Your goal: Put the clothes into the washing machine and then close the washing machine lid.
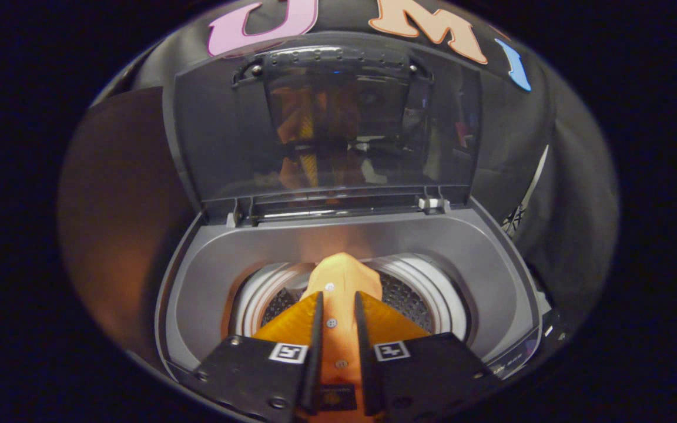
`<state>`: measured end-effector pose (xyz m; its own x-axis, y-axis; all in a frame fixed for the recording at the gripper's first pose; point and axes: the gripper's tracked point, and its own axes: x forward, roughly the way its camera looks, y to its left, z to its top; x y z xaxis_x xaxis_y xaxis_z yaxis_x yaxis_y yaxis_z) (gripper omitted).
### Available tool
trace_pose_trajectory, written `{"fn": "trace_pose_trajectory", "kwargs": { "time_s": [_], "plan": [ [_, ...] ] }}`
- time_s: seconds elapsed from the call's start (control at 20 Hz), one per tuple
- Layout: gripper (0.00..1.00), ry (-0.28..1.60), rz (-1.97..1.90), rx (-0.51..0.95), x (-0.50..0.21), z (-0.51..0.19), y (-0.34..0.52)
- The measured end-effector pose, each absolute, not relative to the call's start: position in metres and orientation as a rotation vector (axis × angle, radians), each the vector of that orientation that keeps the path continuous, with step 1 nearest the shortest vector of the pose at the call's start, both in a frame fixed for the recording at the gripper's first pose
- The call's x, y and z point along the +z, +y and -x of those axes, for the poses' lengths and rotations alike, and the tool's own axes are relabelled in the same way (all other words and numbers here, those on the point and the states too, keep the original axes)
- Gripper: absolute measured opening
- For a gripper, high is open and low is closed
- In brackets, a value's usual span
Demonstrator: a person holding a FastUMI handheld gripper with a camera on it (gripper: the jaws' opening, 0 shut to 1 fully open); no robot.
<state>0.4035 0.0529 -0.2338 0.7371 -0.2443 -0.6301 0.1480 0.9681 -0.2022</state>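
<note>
1. Holding an orange shirt [338,282] pinched between its two fingers, the gripper [338,305] hangs over the open washer [209,276]; the jaws stand nearly closed, with only the buttoned strip of cloth filling the narrow gap.
2. The shirt bunches up just ahead of the fingertips and hangs above the drum [415,294], whose perforated wall and pale ring show on either side of it.
3. To do this step well, I judge the gripper should go lower and keep centred over the drum mouth before letting go, so no cloth drapes on the grey rim.
4. Any trailing hem is hidden under the fingers, so check it clears the ring.
5. The lid [327,123] stands upright behind the opening, hinged at the back edge; it reflects orange cloth.
6. Black cloth walls close in around the washer, and the lighting is dim and warm.
</note>
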Motion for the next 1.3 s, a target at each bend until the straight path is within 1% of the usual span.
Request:
{"fn": "trace_pose_trajectory", "kwargs": {
  "time_s": [0.25, 0.65, 0.85, 1.1, 1.3],
  "plan": [
    [0.98, 0.685, 0.204, -0.221, -0.212, -0.403, 0.054],
    [0.98, 0.594, 0.218, -0.253, -0.134, -0.403, 0.053],
    [0.98, 0.541, 0.234, -0.258, -0.082, -0.413, 0.06],
    [0.98, 0.363, 0.192, -0.255, 0.008, -0.448, 0.083],
    [0.97, 0.24, 0.209, -0.259, 0.057, -0.472, 0.094]
  ]
}}
